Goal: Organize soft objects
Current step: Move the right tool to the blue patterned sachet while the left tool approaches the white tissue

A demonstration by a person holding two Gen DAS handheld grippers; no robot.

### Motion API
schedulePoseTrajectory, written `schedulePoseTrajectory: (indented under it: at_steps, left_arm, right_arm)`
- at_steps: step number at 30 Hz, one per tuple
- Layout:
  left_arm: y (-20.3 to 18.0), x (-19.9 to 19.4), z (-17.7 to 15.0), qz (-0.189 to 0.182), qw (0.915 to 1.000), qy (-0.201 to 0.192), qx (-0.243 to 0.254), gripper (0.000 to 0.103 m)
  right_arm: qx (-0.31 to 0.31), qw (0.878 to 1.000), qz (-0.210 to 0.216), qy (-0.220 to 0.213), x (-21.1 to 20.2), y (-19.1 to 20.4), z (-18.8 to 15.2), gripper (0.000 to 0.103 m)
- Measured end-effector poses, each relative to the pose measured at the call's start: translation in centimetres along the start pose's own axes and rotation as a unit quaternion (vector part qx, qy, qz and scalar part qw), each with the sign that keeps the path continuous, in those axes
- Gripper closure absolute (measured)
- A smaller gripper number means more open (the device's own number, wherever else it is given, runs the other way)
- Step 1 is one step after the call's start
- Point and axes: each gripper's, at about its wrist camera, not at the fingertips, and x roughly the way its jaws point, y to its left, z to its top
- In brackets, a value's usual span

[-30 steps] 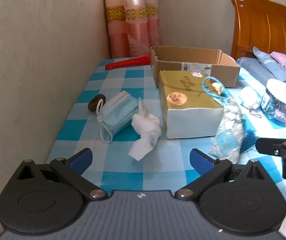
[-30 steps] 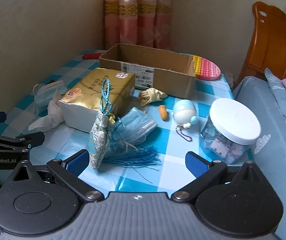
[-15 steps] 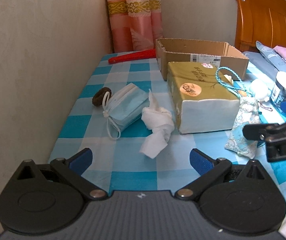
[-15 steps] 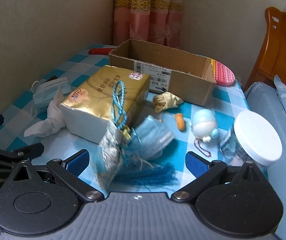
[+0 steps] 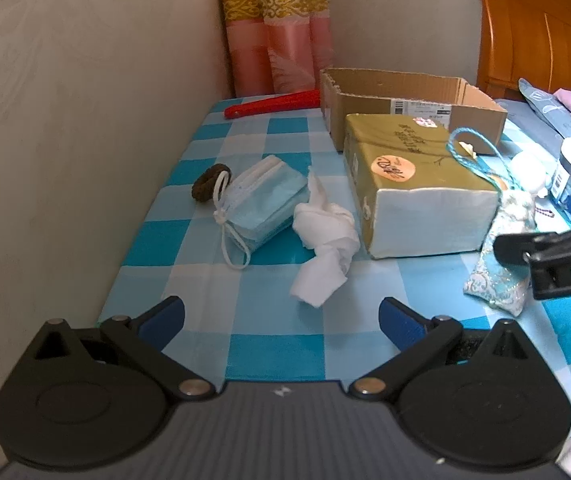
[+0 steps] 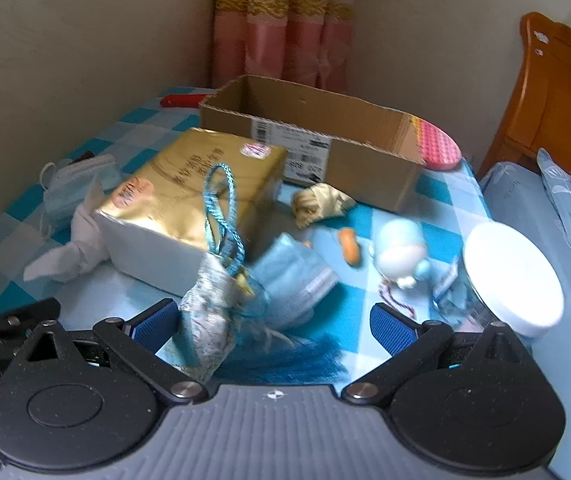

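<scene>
1. On a blue-and-white checked tablecloth (image 5: 245, 344), soft things and a few hard ones lay scattered beside a beige wall.
2. Both tools held nothing: the left gripper (image 5: 281, 320) had its two blue-padded fingers spread wide above bare cloth, and the right gripper (image 6: 273, 326) was spread just as wide.
3. One embroidered pouch (image 6: 205, 320) with a blue cord loop lay between the right gripper's fingers, close to the left pad; whether it touched the pad could not be told through the blur.
4. Two blue face masks were counted: one folded mask (image 5: 261, 210) at 11 o'clock from the left gripper, and a second mask (image 6: 293, 276) at 12 o'clock from the right gripper, just beside the pouch.
5. One crumpled white tissue (image 5: 325, 240) lay at 12 o'clock from the left gripper, touching the folded mask.
6. One brown hair tie (image 5: 209, 182) sat at the folded mask's far left corner.
7. One gold tissue pack (image 5: 417, 184) stood at 1 o'clock from the left gripper, with the pouch's cord draped over it.
8. One open cardboard box (image 6: 313, 136) stood behind the pack, near the pink curtain (image 5: 277, 36).
9. One cream cloth bundle (image 6: 319, 204), one small orange piece (image 6: 350, 246), one pale blue toy figure (image 6: 399, 252) and one white-lidded jar (image 6: 513, 276) lay toward 1 and 2 o'clock from the right gripper.
10. One red tool handle (image 5: 273, 103) lay by the box's left end.
</scene>
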Motion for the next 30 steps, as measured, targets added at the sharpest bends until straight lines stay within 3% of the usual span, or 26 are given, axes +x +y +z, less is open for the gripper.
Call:
schedulePoseTrajectory:
  at_steps: [8,13,18,22,25,30]
  left_arm:
    - [-0.5,-0.4,0.0,-0.004,0.9999,-0.004,0.010,0.000]
    - [-0.3,-0.4,0.1,-0.006,0.9999,-0.005,0.008,0.000]
    - [-0.2,-0.4,0.1,-0.006,0.9999,-0.005,0.008,0.000]
    - [0.0,-0.2,0.1,-0.006,1.0000,-0.001,0.006,0.000]
    - [0.1,0.0,0.0,-0.006,1.0000,0.001,0.003,0.000]
    - [0.2,0.2,0.0,-0.008,1.0000,0.003,0.001,0.000]
  right_arm:
    - [-0.004,1.000,-0.015,0.014,-0.5,-1.2,-1.6,0.000]
    - [-0.020,1.000,0.023,0.001,-1.1,-1.0,-1.8,0.000]
    - [-0.080,0.995,0.058,-0.030,-1.6,1.1,-1.3,0.000]
    - [-0.148,0.987,0.058,-0.041,-1.4,3.2,-1.5,0.003]
    - [-0.179,0.982,0.049,-0.030,-0.5,3.8,-1.6,0.014]
    - [-0.179,0.983,0.045,-0.017,0.0,3.7,-1.8,0.028]
